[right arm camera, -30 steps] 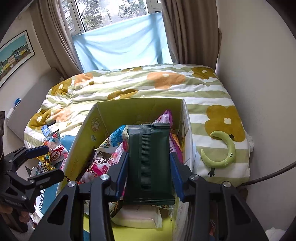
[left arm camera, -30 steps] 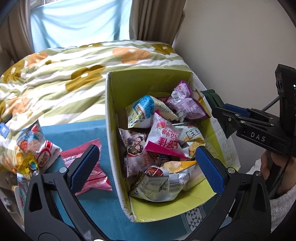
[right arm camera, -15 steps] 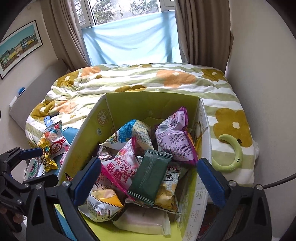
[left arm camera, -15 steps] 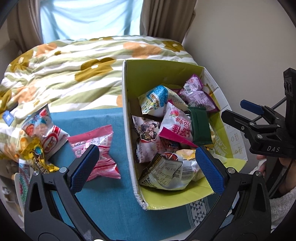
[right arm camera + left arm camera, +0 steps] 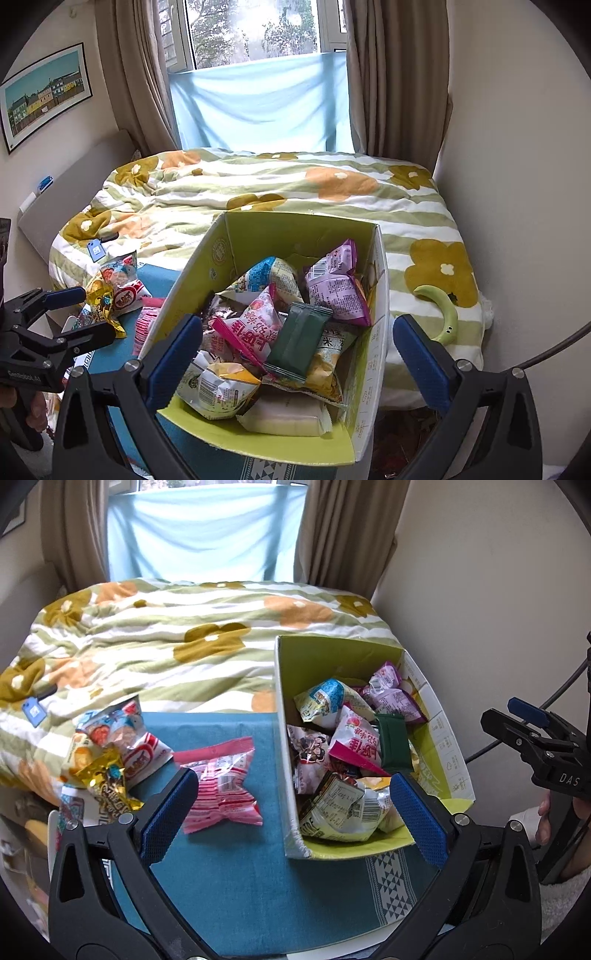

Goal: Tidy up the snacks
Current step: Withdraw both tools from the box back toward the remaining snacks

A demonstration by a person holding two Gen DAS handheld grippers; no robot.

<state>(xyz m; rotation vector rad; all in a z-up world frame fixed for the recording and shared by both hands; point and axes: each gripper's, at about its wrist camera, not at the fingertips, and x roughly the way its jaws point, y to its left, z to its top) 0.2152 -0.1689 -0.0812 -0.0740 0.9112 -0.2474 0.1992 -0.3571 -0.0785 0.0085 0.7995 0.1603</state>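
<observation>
A yellow-green cardboard box (image 5: pixel 439 738) (image 5: pixel 229 251) stands on a teal cloth (image 5: pixel 251 878) and holds several snack packets. A dark green packet (image 5: pixel 394 744) (image 5: pixel 300 341) lies loose on top of them. My right gripper (image 5: pixel 297 358) hangs open above the box's near end, nothing between its blue pads. My left gripper (image 5: pixel 291 812) is open too, over the box's left wall and empty. A pink striped packet (image 5: pixel 221 786) (image 5: pixel 146 325) lies on the cloth left of the box. Beyond it sits a small heap of packets (image 5: pixel 114 753) (image 5: pixel 118 284).
A bed with a flowered green-striped quilt (image 5: pixel 192 638) (image 5: pixel 295 184) fills the space behind the cloth. A green curved toy (image 5: pixel 445 314) lies on the quilt right of the box. A wall (image 5: pixel 517 184) runs close along the right. A hand (image 5: pixel 546 819) holds the right gripper's handle.
The right gripper let go of the dark green packet, which now lies in the box, and opened wide. Both grippers drew back and rose, so more of the cloth and bed shows.
</observation>
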